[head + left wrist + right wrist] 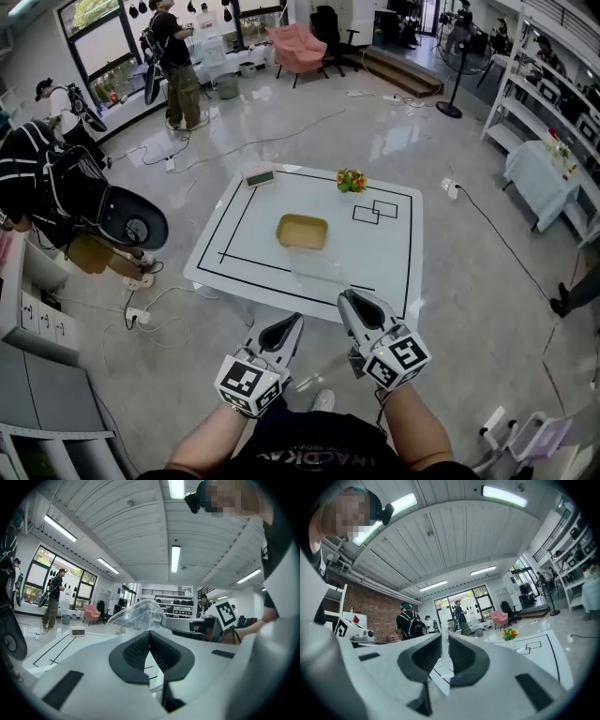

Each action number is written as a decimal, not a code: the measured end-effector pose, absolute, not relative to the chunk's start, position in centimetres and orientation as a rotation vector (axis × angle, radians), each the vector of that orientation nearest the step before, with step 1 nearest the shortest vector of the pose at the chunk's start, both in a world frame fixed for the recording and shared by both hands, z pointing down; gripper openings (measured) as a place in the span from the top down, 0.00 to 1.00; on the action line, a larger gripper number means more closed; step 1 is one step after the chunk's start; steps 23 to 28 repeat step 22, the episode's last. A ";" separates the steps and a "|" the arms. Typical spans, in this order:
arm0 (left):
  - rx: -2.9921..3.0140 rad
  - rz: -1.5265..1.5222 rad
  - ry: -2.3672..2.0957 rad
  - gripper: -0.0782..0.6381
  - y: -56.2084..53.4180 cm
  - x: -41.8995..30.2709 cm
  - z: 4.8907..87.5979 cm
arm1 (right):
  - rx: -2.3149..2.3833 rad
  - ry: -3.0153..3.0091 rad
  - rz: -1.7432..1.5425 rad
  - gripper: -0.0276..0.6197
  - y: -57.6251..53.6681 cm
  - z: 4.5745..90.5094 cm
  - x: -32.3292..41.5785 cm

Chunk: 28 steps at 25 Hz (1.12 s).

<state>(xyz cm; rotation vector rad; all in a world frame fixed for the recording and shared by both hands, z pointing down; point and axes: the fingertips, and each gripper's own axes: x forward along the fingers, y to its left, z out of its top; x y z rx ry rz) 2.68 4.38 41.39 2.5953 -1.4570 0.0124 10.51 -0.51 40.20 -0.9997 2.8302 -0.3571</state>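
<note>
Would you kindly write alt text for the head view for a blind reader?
A person's right tool grips a clear plastic lid at the near edge of a white table; the left tool hangs shut and empty beside it. Farther back lie a yellow tray, a digital clock and a small bunch of flowers.

Table: white with a black tape outline, straight ahead of you; two small taped rectangles sit near its far right corner.
Clock: on your table's far left corner.
Flowers: at the far edge, right of the clock and apart from it.
Armchair: pink, beyond your table by the windows.
Fan: stands on the floor far to your right.
People: one stands at the window; another with a backpack bends at your left.
Power strip: on the floor left of your table, cables running from it.
Shelves: white, along your right.
</note>
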 end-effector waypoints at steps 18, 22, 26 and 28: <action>2.596 -0.005 -1.481 0.89 5.1 3.6 41.3 | -0.987 2.837 -0.329 0.88 0.1 40.0 11.5; 2.594 -0.006 -1.482 0.89 5.1 3.7 41.4 | -0.986 2.842 -0.320 0.89 0.1 39.9 11.5; 2.594 -0.006 -1.482 0.89 5.1 3.7 41.4 | -0.986 2.842 -0.320 0.89 0.1 39.9 11.5; 2.594 -0.006 -1.482 0.89 5.1 3.7 41.4 | -0.986 2.842 -0.320 0.89 0.1 39.9 11.5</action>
